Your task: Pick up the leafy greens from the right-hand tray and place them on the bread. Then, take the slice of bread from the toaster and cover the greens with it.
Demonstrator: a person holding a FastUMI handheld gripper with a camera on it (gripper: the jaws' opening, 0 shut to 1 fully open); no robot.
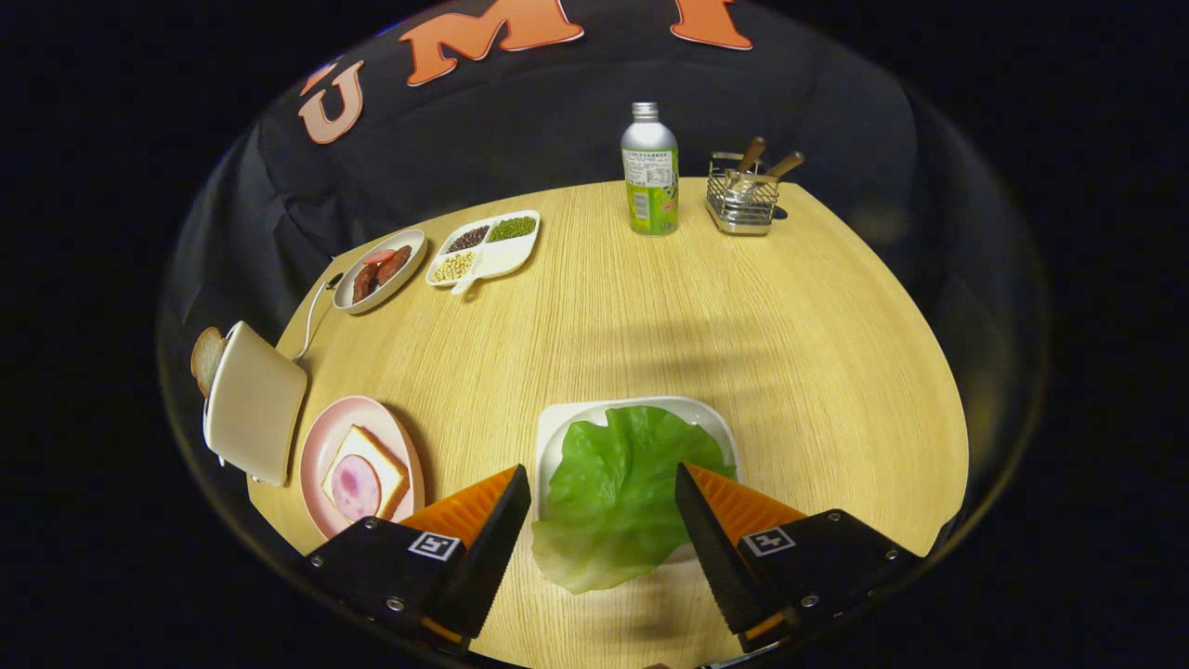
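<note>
A big green lettuce leaf (618, 488) lies on a white square tray (641, 411) and hangs over the tray's near edge. My gripper (602, 472) is open, its fingers either side of the leaf and apart from it. To the left of the fingers, a pink plate (320, 457) carries a slice of bread (376, 455) topped with a round of ham (355, 488). Beyond the plate stands a cream toaster (255, 401) with a slice of bread (206, 358) sticking out of its slot.
On the round wooden table (743, 316), a small dish of sausage slices (381, 269) and a divided dish of beans (485, 248) sit far left. A metal bottle (649, 170) and a wire cutlery holder (743, 193) stand at the far side. The toaster's cord (314, 311) trails left.
</note>
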